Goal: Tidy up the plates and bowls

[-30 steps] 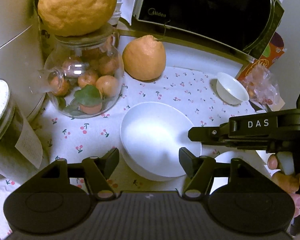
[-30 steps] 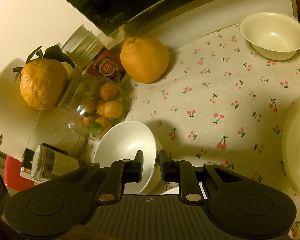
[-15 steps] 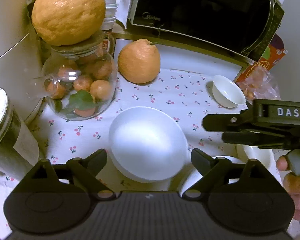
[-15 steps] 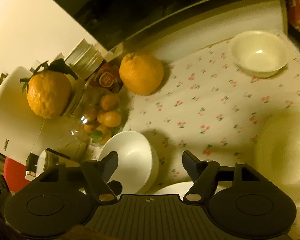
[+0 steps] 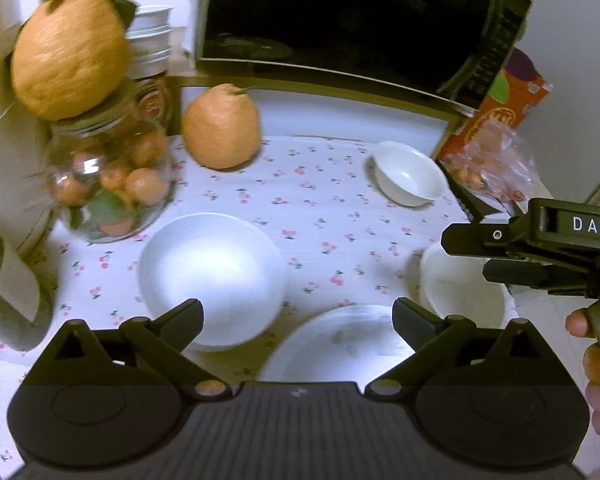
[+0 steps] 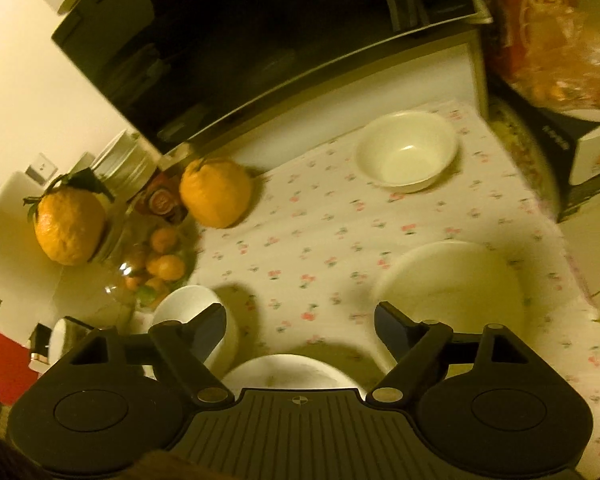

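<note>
1. Left gripper (image 5: 298, 312) is hovering with jaws spread wide, holding nothing. It is sitting above the gap between the white bowl (image 5: 212, 276) and the plate (image 5: 336, 344), so either is in reach.
2. Right gripper (image 6: 300, 320) is also gaping wide and carrying nothing. It is hanging over the plate's (image 6: 292, 372) far rim, which is lying nearest the person between both tools.
3. Dishes are lying spread over the cherry-print cloth (image 5: 320, 216), none visibly nested yet:
   - white bowl at left, just beside the glass jar (image 5: 108, 184) of small oranges
   - large cream bowl (image 6: 452, 284) at the right edge of the cloth
   - small bowl (image 6: 408, 152) at the back, near the microwave (image 6: 260, 40)
4. Judgement: wide jaws suit a rim pinch, and the cream bowl, being widest, looks like the natural base for a stack.
5. Hedge: motion blur is smearing the rims, so I can't tell whether the white bowl is touching the plate.
6. Risk: the loose orange (image 5: 220, 128) and the jar are crowding the left side, so lifts there need a clean vertical path.
</note>
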Tool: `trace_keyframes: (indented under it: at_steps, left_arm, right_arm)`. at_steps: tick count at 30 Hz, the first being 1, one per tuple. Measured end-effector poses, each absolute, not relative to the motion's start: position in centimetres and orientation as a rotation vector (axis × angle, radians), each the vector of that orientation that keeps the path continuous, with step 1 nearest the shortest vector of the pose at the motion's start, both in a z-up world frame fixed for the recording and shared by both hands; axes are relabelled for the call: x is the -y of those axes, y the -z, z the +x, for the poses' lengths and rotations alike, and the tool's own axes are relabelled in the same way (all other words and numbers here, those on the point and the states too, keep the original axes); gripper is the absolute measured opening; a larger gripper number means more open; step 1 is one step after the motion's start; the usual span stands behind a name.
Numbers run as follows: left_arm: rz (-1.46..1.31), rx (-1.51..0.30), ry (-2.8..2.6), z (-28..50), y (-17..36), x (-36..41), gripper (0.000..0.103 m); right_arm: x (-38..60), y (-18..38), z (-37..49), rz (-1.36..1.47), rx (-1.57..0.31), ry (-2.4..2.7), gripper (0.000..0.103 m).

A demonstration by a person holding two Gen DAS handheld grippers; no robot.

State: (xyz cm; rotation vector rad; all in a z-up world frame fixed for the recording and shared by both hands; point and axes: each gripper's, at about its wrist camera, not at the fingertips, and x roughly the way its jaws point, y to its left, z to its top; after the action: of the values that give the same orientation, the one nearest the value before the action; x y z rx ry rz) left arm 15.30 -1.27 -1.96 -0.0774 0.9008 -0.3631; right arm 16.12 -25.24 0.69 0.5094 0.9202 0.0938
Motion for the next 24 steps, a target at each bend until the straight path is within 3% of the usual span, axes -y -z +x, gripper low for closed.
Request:
trace_keyframes:
  at_steps: [17,24]
  left_arm:
    - [-0.032,-0.877,0.436,16.2,3.3,8.6,0.101]
    - [-0.079,-0.904,0.466,17.2,4.1,10.6,0.089]
  right_arm:
    - [32.5,2.4,13.4,0.636,-0.872,0.038,0.087]
    - [34.9,5.2,13.2,0.803,-0.904,0.093,0.087]
